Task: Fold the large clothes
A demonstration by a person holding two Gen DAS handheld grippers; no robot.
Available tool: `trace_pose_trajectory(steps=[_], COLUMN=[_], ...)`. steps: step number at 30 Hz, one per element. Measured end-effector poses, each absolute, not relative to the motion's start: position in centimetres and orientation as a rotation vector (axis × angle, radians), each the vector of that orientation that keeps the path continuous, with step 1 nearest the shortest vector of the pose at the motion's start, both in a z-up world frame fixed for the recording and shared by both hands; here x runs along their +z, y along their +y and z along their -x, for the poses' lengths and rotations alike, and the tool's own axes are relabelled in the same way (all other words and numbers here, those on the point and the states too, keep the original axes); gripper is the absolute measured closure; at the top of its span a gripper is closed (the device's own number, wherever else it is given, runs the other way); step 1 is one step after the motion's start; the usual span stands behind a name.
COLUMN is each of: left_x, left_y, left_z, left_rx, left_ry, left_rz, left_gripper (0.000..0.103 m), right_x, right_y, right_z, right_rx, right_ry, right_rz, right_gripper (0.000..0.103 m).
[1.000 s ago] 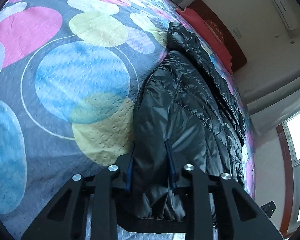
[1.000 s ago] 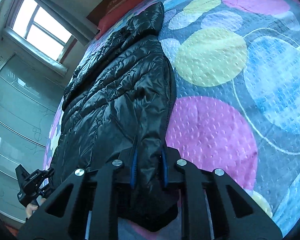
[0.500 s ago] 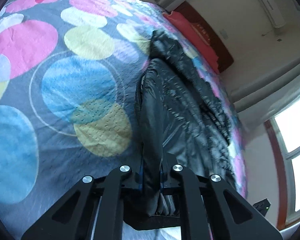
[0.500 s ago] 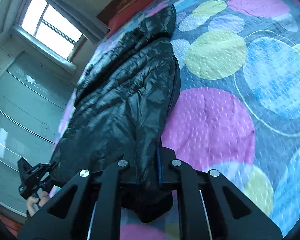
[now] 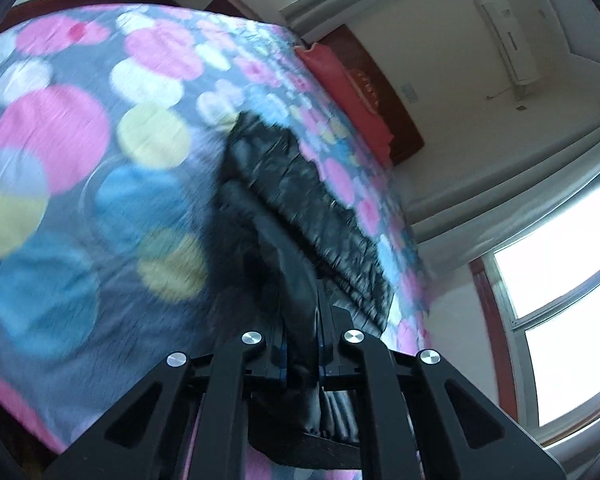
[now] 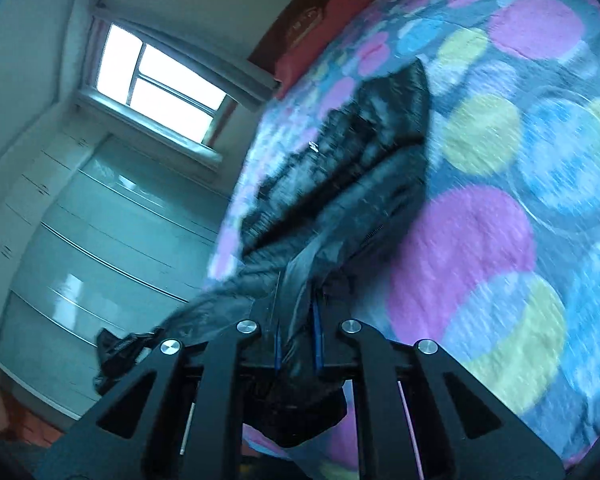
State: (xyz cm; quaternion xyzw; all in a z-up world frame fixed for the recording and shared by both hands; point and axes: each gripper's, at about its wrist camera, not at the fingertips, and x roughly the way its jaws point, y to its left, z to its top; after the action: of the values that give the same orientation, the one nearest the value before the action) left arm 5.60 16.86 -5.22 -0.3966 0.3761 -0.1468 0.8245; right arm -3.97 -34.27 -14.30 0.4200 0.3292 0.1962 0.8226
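A black quilted puffer jacket lies lengthwise on a bed with a grey cover of coloured circles. My left gripper is shut on the jacket's hem, which is lifted off the bed and pulled taut. In the right wrist view the same jacket stretches away, its hood end far up the bed. My right gripper is shut on another part of the hem, also lifted. The other gripper's end shows low at the left, wrapped in jacket cloth. Both views are motion-blurred.
A red pillow and dark wooden headboard are at the bed's far end. A window and an air conditioner are on the walls. Pale glossy wardrobe doors stand beside the bed.
Both grippers closed on the jacket's hem and rose, lifting the near end off the bed. The cameras now look from higher up and the room walls have come into view.
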Motion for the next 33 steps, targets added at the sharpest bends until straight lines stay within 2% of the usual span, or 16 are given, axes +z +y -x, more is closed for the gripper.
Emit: trace_pose_trajectory(steps=[6, 10, 17, 21, 26, 27, 30, 31, 33], left_x=[-2.9, -3.5, -9.5, -13.1, -14.4, -14.3, -13.4, -13.0, -11.9], left_y=[15.5, 14.5, 12.9, 11.8, 11.2, 11.2, 12.1, 12.4, 13.2], left_z=[-14.9, -21.6, -31.6, -34.3, -35.0, -35.0, -34.7, -34.6, -34.0], left_rx=[-0.342, -0.313, -0.230, -0.194, -0.191, -0.194, -0.217, -0.227, -0.257], left_ry=[0.761, 0.782, 0.909, 0.972, 0.978, 0.978, 0.975, 0.968, 0.952], left_rz=[0.835, 0.809, 0.805, 0.773, 0.735, 0.738, 0.782, 0.801, 0.848], left_gripper=[0.094, 0.094, 0.094, 0.093, 0.092, 0.092, 0.085, 0.079, 0.070], right_x=[-11.0, -10.4, -15.2, -19.6, -21.2, -21.0, -20.5, -20.0, -19.2], right_y=[-34.8, -34.9, -35.9, -36.4, -36.1, -36.0, -36.2, -36.4, -36.9], right_z=[-4.2, -11.2, -21.2, -24.5, -25.4, -25.3, -24.6, -24.0, -23.5], right_rx=[0.416, 0.359, 0.255, 0.203, 0.193, 0.192, 0.226, 0.239, 0.260], right_ry=[0.627, 0.612, 0.709, 0.787, 0.790, 0.788, 0.777, 0.766, 0.744], right_rz=[-0.919, -0.917, -0.979, -1.002, -0.988, -0.982, -0.999, -1.010, -1.024], right_gripper=[0.093, 0.093, 0.093, 0.092, 0.092, 0.090, 0.076, 0.067, 0.058])
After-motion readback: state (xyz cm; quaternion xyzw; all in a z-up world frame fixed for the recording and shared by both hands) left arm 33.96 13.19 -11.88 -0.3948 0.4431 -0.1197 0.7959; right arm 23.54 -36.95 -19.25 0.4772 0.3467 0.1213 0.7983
